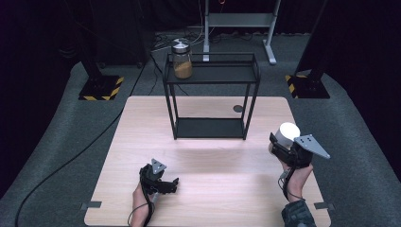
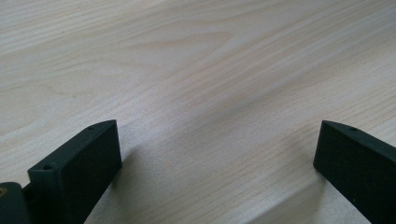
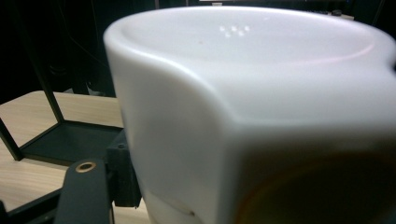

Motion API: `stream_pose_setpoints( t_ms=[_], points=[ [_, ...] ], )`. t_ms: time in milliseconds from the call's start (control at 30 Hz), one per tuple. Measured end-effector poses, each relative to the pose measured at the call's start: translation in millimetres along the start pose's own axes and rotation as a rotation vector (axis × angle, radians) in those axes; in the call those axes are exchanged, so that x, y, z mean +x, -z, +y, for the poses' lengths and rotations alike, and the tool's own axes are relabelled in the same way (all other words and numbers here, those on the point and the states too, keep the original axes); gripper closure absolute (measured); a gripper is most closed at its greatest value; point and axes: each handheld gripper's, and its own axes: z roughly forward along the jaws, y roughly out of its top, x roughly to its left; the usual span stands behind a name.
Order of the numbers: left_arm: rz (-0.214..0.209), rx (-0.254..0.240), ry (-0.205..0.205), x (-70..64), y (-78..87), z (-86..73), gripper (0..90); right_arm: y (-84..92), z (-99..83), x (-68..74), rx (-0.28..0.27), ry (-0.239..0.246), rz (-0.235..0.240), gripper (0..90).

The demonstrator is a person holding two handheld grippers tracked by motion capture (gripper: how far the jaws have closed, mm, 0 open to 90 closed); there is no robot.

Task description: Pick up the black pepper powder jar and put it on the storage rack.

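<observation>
The right gripper, fingers clenched on a white-lidded jar, carries it near the worktop's right edge toward the rack (left gripper released, idle), needing a shelf placement next.

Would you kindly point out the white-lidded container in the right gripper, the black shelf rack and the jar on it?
white-lidded container (image 1: 288, 130), high view, its lid top.
black shelf rack (image 1: 211, 127), high view, lower shelf.
jar (image 1: 182, 64), high view, glass body.

The right gripper sits at the table's right side with a jar between its jaws, lid just ahead of them. Ahead and to its left a two-level rack stands on the table, with a second jar on the top shelf's left end. The left gripper lies well apart to its left, nearer the person.
</observation>
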Motion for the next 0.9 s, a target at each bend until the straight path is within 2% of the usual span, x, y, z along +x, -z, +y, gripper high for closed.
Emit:
stream_pose_setpoints(
  t_ms=[633,900],
  points=[
    [-0.001,0.000,-0.001,0.0,-0.1,0.1,0.2,9.7,29.8,-0.5,-0.058,0.041,0.004,29.6],
    [-0.002,0.000,-0.001,0.2,-0.1,0.1,0.2,10.7,49.5,-0.1,-0.089,0.062,0.017,29.6]
  ],
)
